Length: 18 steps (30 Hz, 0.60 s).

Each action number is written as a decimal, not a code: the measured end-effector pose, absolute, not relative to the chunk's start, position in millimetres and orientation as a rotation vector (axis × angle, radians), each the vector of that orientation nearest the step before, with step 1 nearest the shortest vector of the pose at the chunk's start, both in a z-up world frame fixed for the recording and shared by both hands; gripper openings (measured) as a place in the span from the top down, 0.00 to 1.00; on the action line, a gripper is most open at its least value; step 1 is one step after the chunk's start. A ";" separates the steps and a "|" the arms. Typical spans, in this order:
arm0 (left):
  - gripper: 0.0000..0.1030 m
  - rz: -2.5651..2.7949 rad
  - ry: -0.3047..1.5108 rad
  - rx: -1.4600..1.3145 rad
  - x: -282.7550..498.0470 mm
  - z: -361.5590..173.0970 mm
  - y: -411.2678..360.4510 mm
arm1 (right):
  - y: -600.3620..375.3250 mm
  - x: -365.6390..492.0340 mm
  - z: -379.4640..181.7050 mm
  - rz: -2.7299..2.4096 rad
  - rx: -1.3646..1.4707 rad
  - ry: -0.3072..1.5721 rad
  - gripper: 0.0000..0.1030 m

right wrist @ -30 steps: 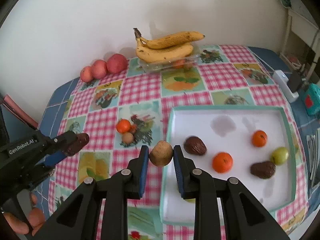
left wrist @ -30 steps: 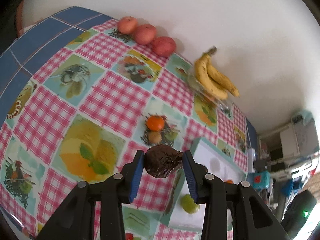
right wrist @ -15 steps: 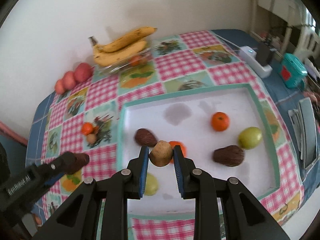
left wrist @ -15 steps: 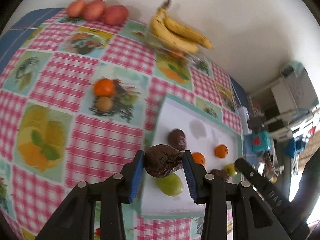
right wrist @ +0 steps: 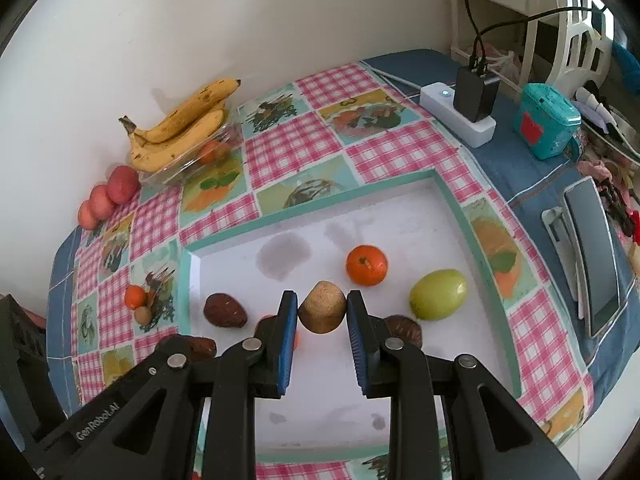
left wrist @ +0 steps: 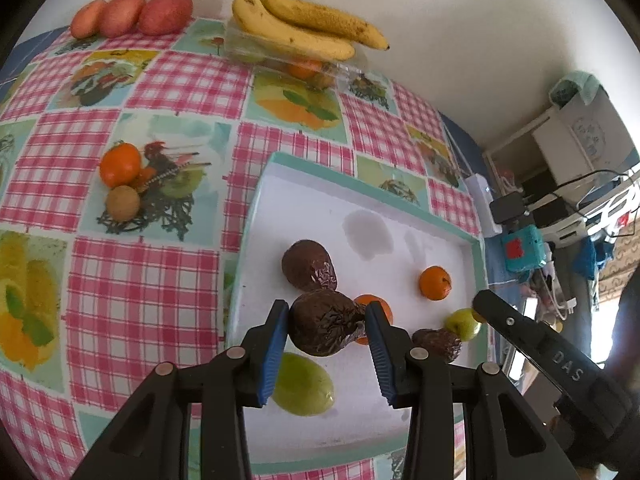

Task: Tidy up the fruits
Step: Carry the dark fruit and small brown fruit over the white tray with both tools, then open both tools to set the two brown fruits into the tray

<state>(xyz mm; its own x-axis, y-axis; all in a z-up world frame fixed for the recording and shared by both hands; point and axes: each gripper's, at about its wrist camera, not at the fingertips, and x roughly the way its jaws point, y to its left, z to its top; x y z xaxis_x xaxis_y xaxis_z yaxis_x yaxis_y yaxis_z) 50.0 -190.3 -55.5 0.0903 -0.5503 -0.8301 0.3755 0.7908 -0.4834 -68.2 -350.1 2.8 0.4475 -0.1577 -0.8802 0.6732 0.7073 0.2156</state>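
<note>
brown fruit [left wrist: 326, 326] clamped in left hand-held gripper [left wrist: 327, 330], hiding orange; right hand-held gripper [right wrist: 322, 312] clamps tan fruit [right wrist: 322, 312].

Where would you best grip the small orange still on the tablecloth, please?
Grip the orange across its round middle, coming from above. The jaws should close along the side clear of the brown fruit, which touches it on the near side in the left wrist view.

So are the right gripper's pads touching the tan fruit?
Touching. The right wrist view shows both blue pads pressed against the tan fruit, with no gap on either side.
</note>
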 end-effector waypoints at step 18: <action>0.59 -0.639 1.369 -0.048 47.5 -85.2 -207.6 | -368.3 -55.0 -53.8 -0.564 0.614 1.106 0.74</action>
